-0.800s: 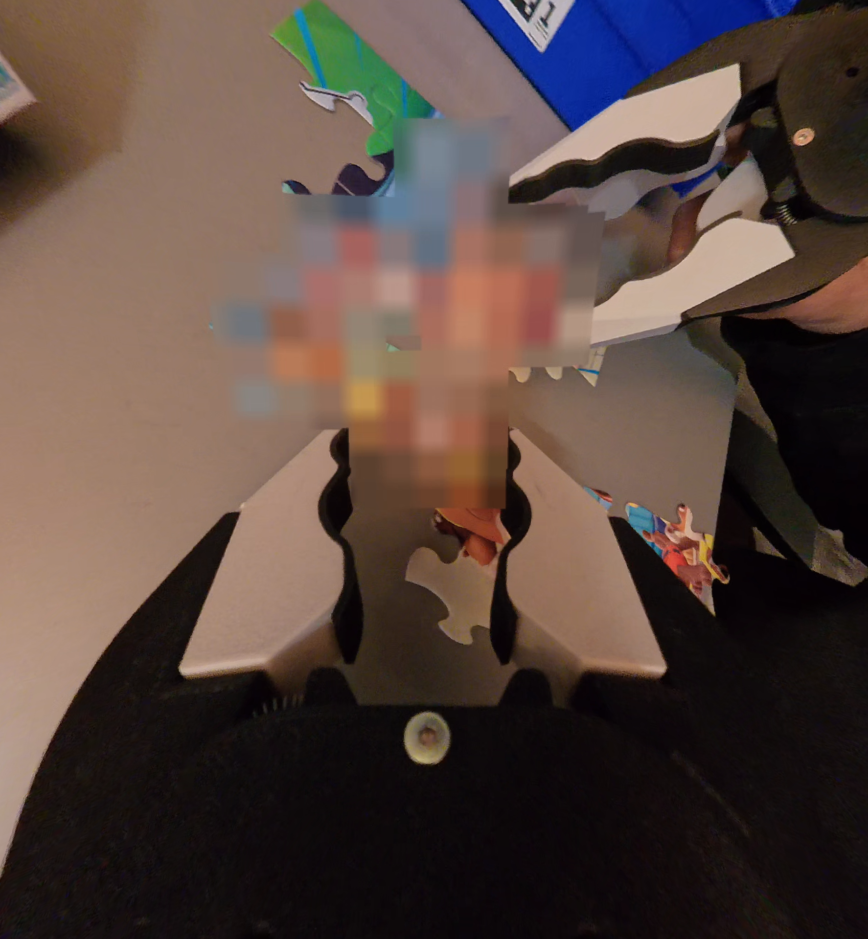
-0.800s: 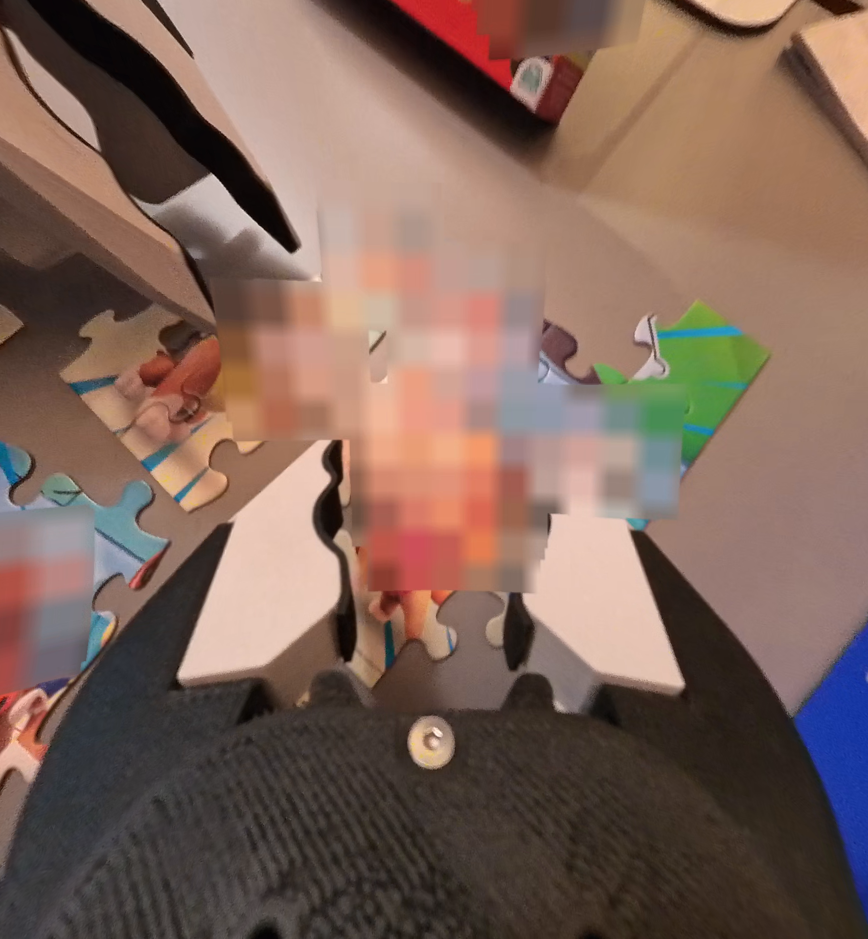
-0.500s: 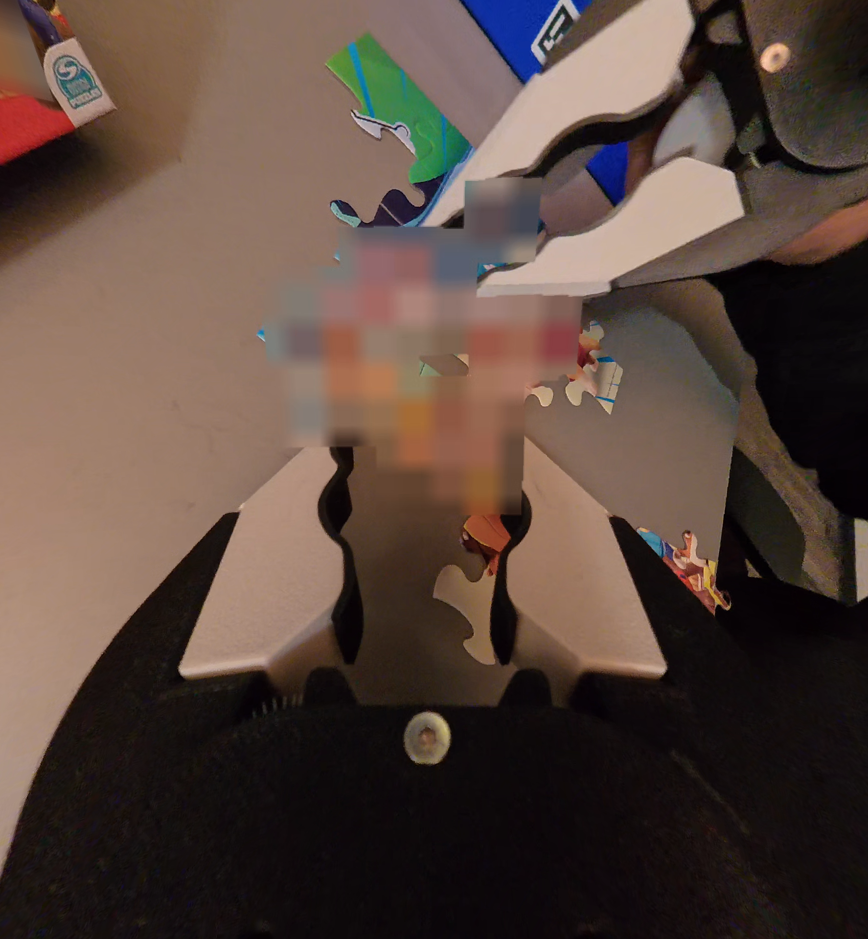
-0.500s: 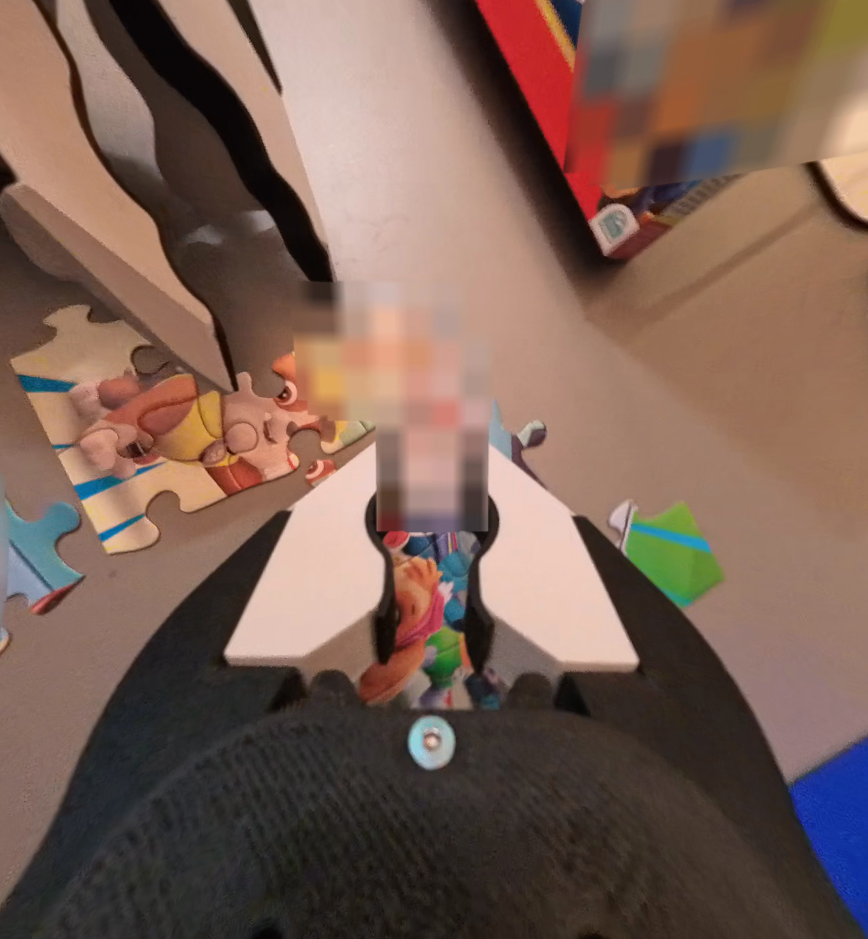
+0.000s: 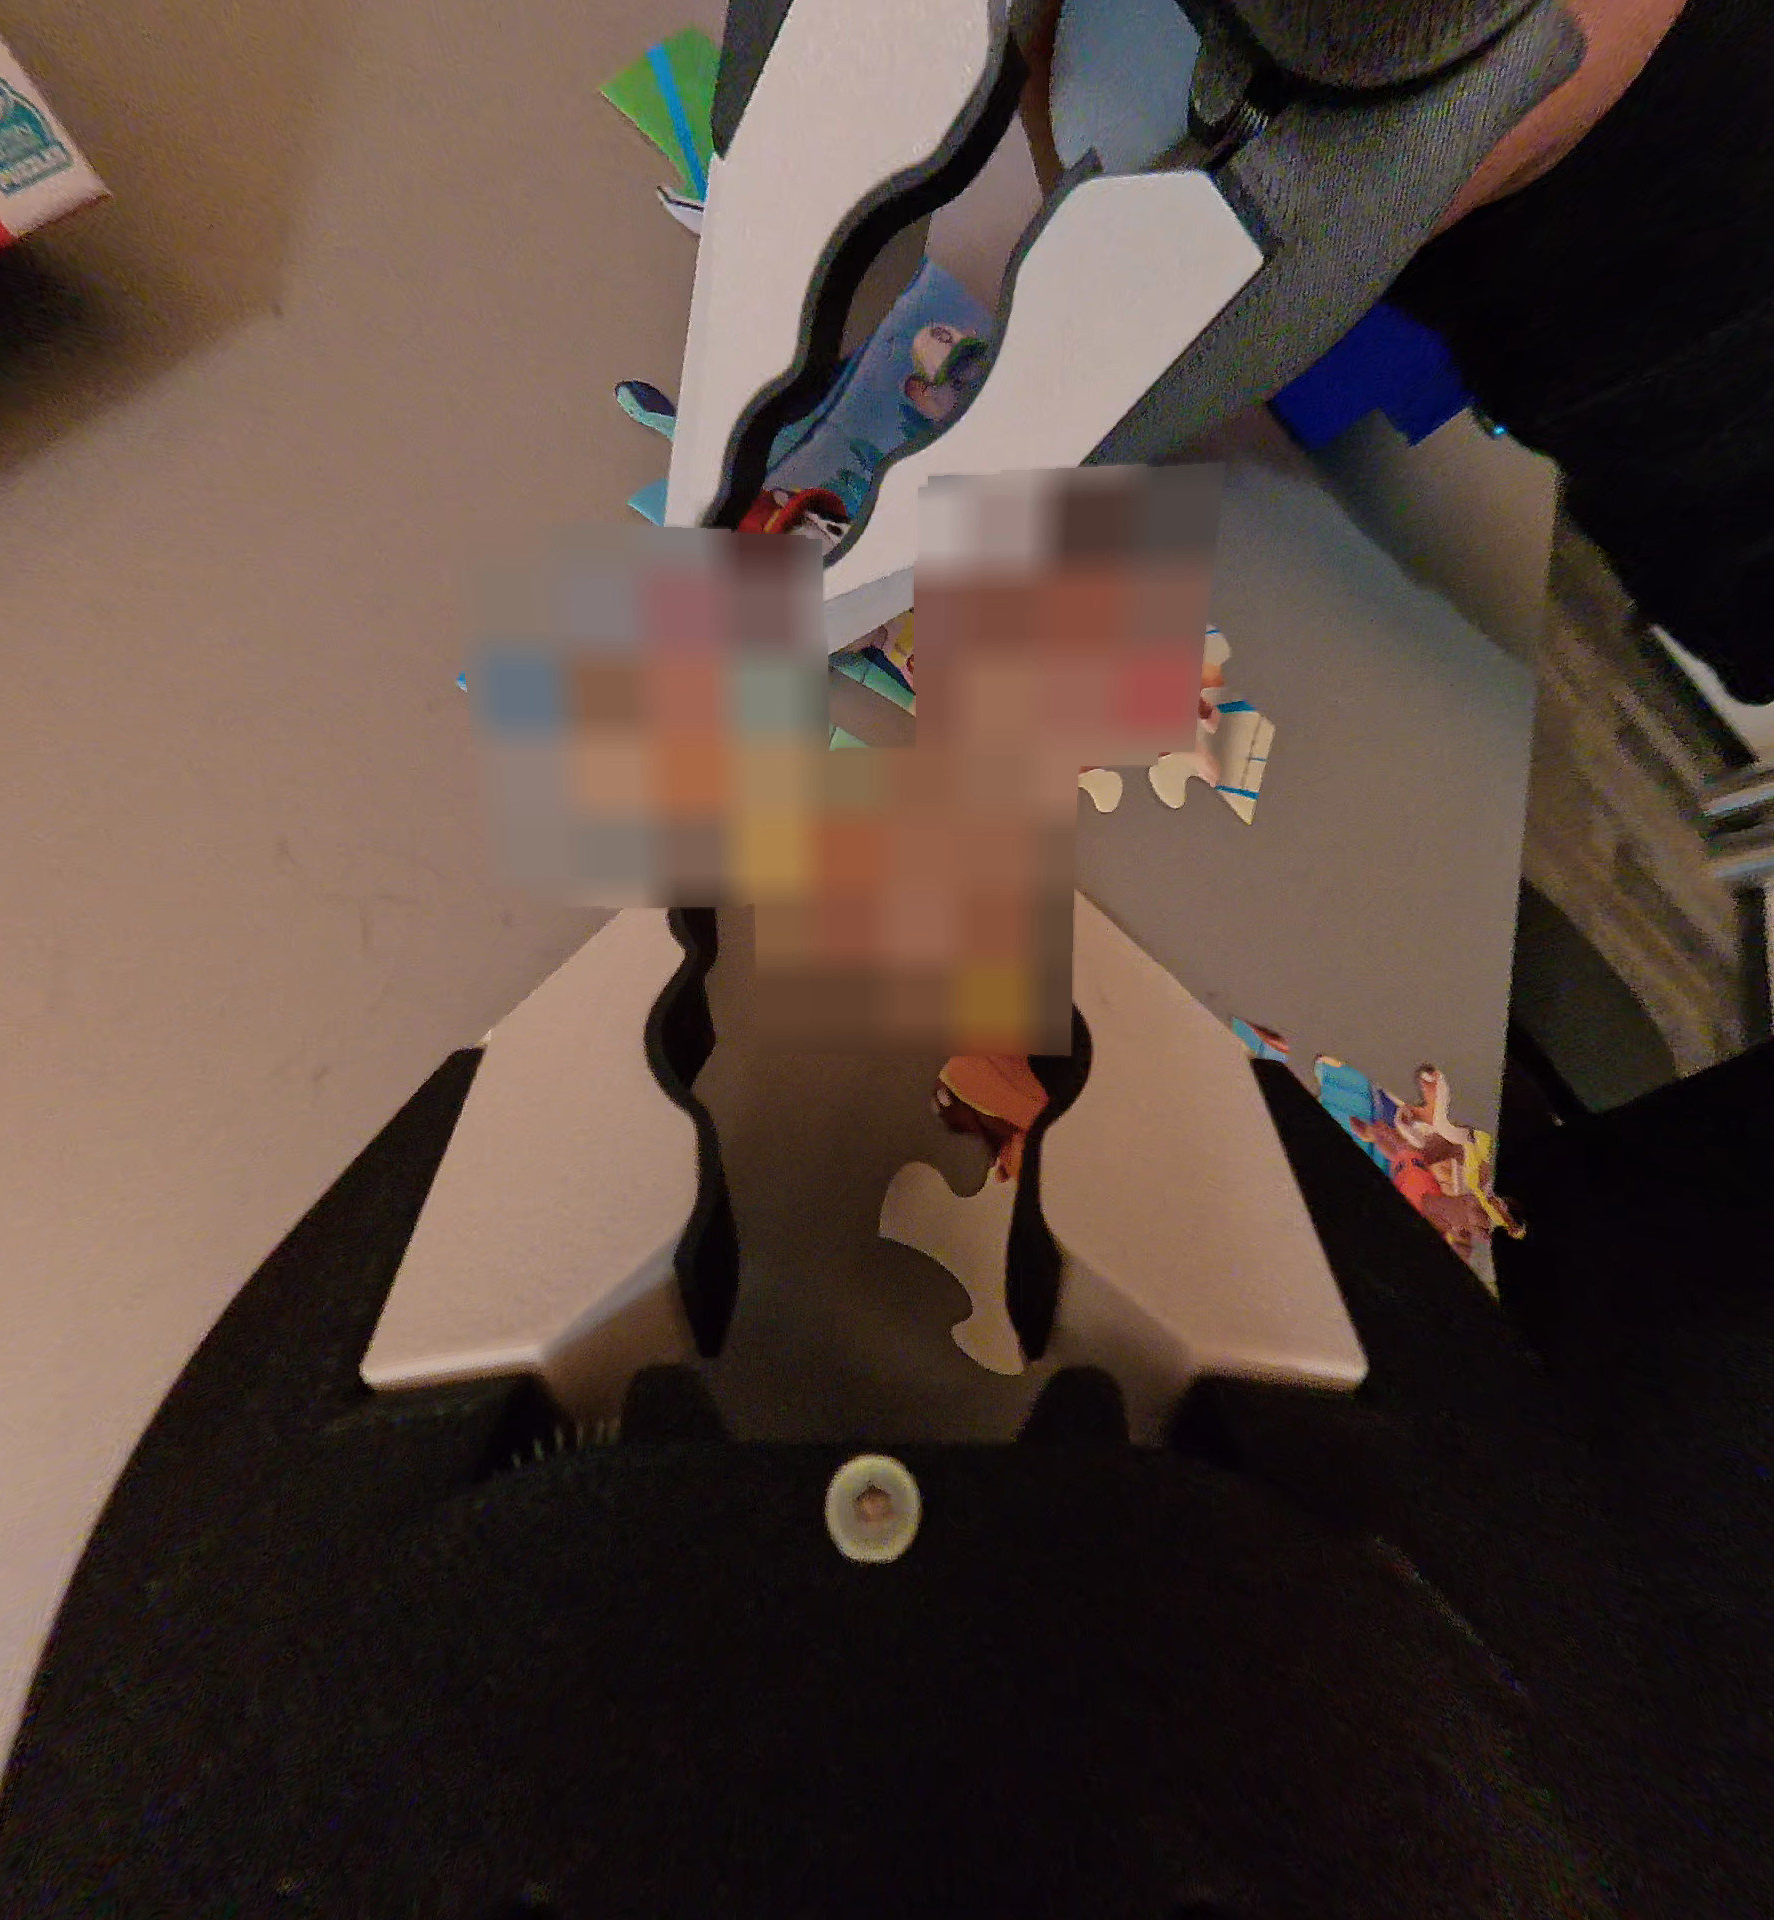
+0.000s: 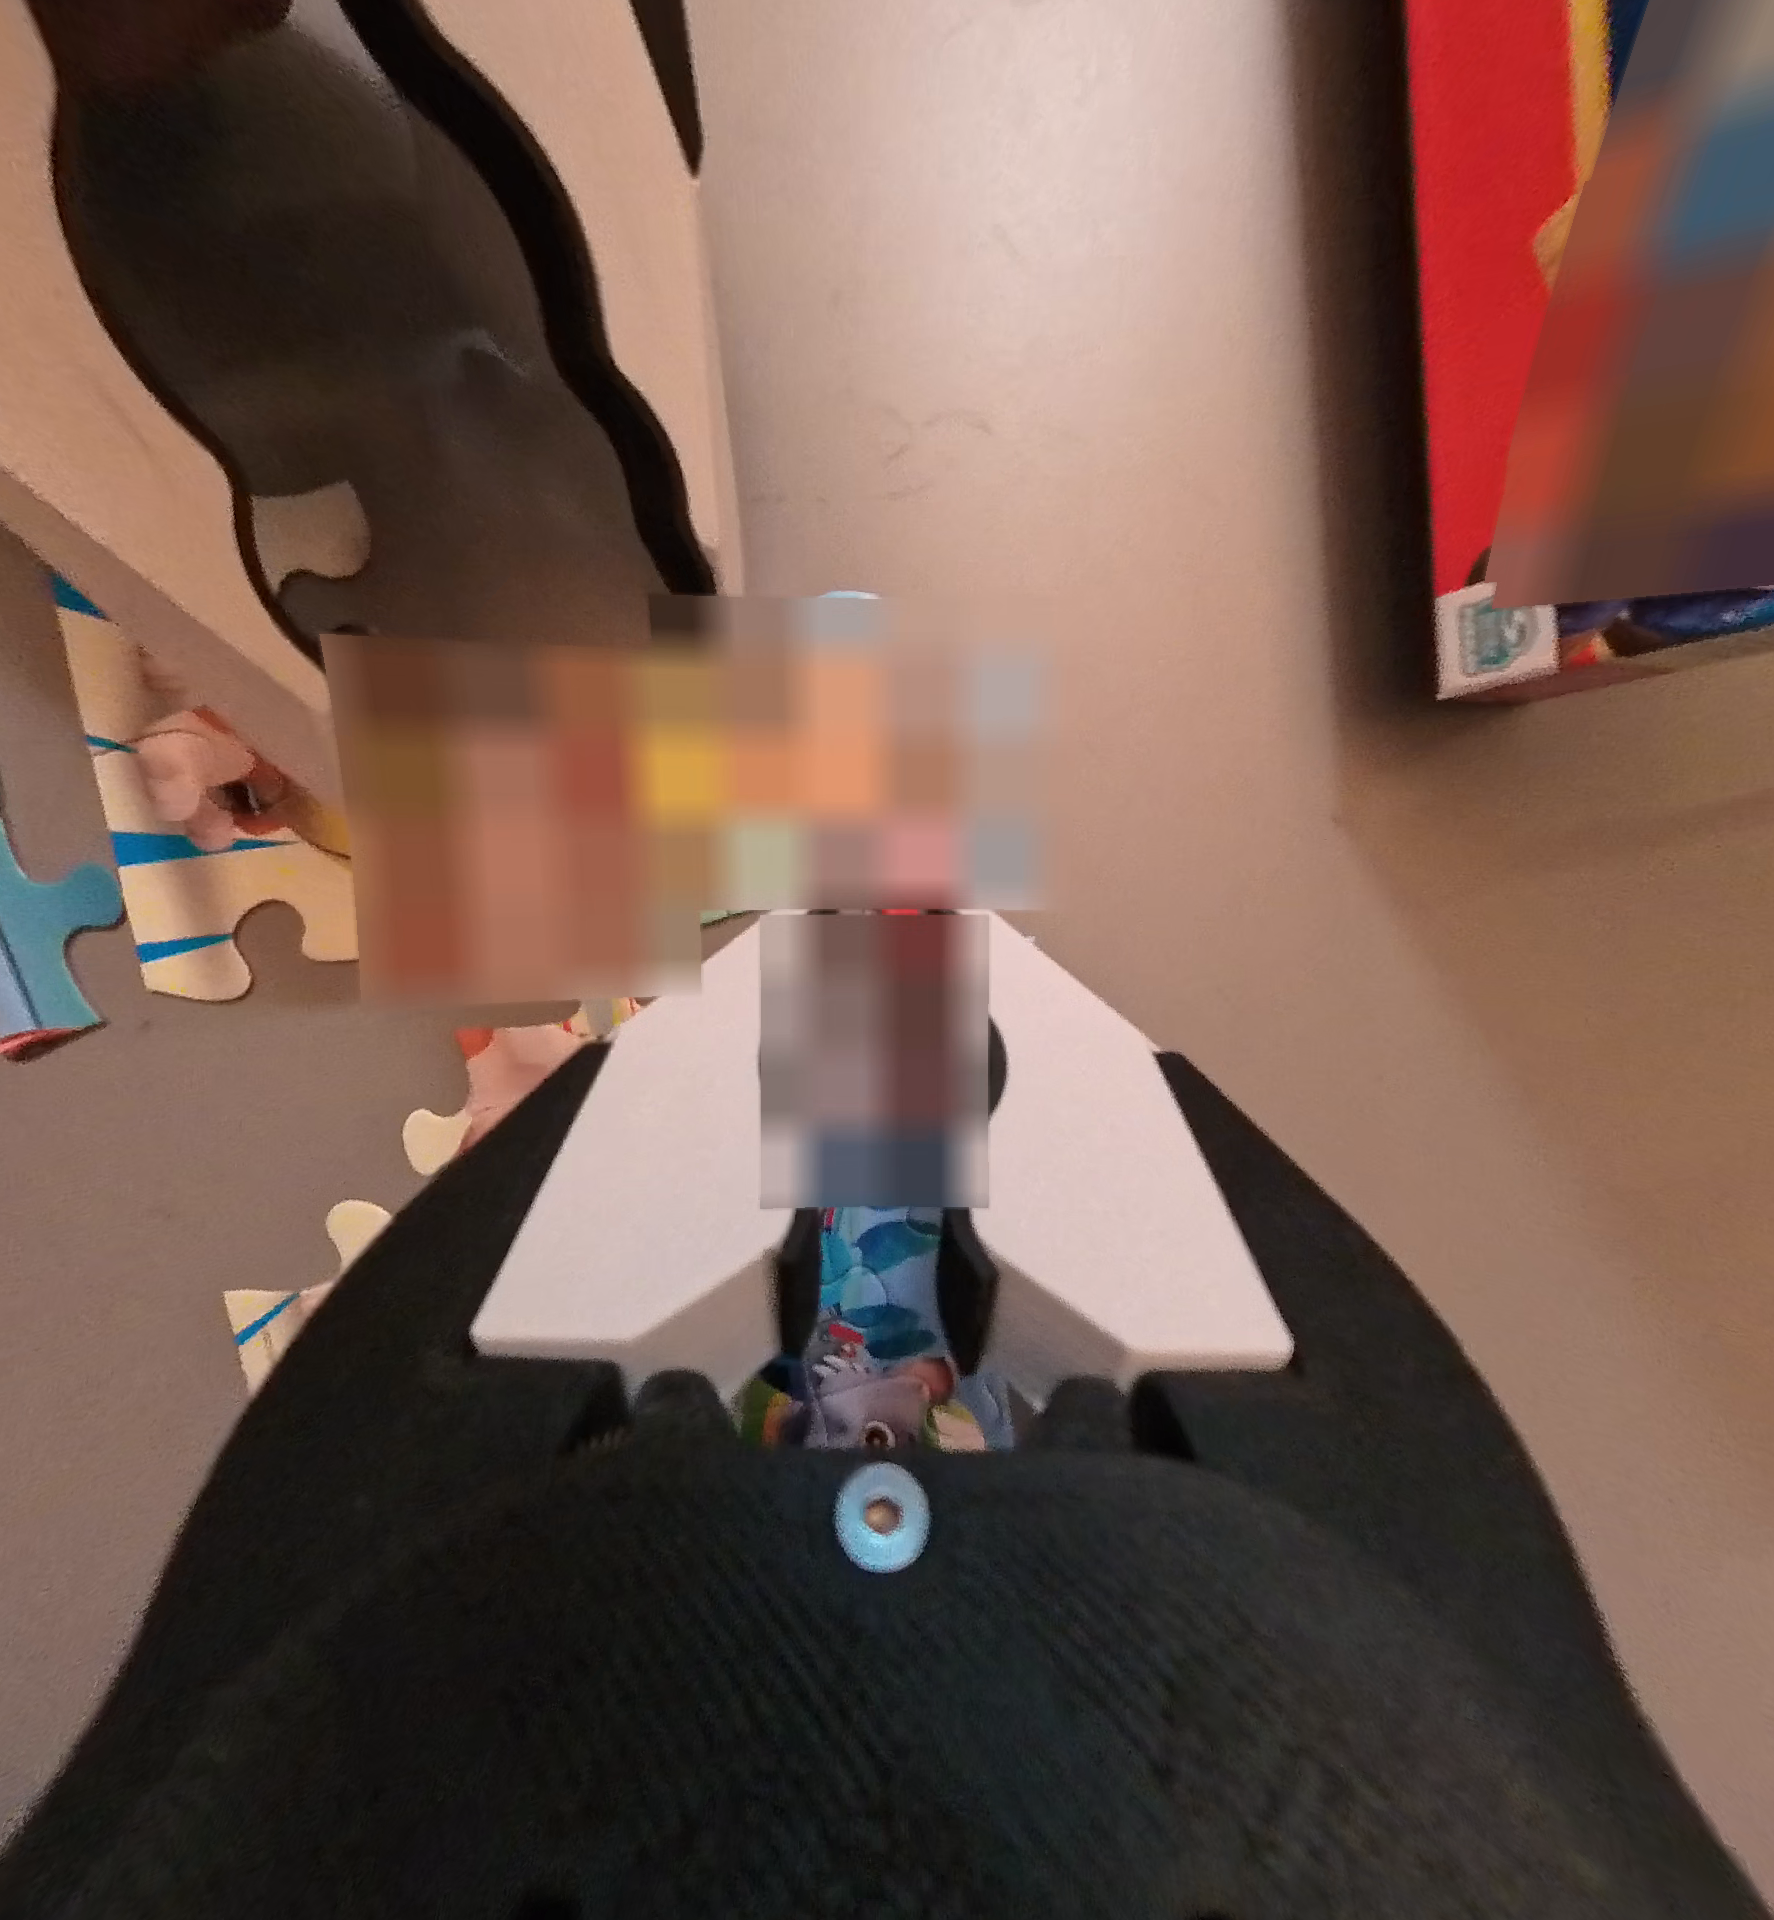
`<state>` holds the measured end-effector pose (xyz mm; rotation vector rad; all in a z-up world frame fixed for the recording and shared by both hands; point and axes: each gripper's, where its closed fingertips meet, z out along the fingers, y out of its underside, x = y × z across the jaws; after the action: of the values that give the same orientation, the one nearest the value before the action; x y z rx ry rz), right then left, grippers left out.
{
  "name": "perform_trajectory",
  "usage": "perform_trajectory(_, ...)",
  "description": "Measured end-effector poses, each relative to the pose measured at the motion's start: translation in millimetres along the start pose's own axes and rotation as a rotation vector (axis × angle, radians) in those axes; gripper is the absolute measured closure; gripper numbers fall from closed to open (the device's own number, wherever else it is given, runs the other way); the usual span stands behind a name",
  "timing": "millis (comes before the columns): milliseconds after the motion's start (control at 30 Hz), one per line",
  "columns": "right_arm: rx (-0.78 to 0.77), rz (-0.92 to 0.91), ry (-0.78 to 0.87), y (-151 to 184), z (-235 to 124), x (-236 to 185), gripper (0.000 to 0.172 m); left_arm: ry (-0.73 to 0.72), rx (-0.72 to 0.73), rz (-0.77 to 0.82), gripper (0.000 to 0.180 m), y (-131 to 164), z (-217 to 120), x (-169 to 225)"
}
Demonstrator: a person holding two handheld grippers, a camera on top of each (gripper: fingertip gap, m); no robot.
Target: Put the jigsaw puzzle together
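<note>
Two grippers over a grey table with loose jigsaw pieces; right one pinching a piece, left one spread.

Right gripper: white fingers with wavy black pads closed on one blue-printed puzzle piece, lower centre of its own view; seen upper centre in the left view. Left gripper: jaws wide apart, nothing between the pads; a cream-edged piece lies on the table beneath. About six more flat card pieces scattered, partly hidden by mosaic patches. One green piece upper centre; one red box upper right.
</note>
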<state>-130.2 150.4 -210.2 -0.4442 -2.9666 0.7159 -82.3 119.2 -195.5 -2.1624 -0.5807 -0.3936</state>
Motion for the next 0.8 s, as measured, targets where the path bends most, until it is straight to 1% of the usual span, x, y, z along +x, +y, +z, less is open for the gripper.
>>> perform_trajectory(133, -0.034, -0.021, 0.020, 0.2, 0.1, -1.0, 0.160, 0.038, 0.013, -0.029, 0.122, -1.1, -0.5, 1.4)
perform_trajectory(200, -0.043, -0.037, 0.038, 0.2, 0.0, 0.6, 0.164, 0.045, 0.016, -0.035, 0.122, -1.2, -0.7, 1.4)
perform_trajectory(567, -0.030, -0.028, 0.029, -1.5, 0.5, 1.6, 0.165, 0.092, 0.032, -0.074, 0.120, -2.3, -1.2, 4.1)
perform_trajectory(633, -0.026, -0.035, 0.025, -2.6, 0.1, -0.1, 0.172, 0.095, 0.032, -0.074, 0.120, -2.5, -1.2, 4.4)
perform_trajectory(700, -0.031, -0.033, 0.024, -2.7, 1.1, -1.4, 0.172, 0.099, 0.032, -0.077, 0.120, -2.6, -0.9, 4.8)
perform_trajectory(800, -0.048, -0.027, 0.018, -2.6, 0.8, -3.7, 0.166, 0.105, 0.035, -0.083, 0.120, -3.0, -1.1, 4.7)
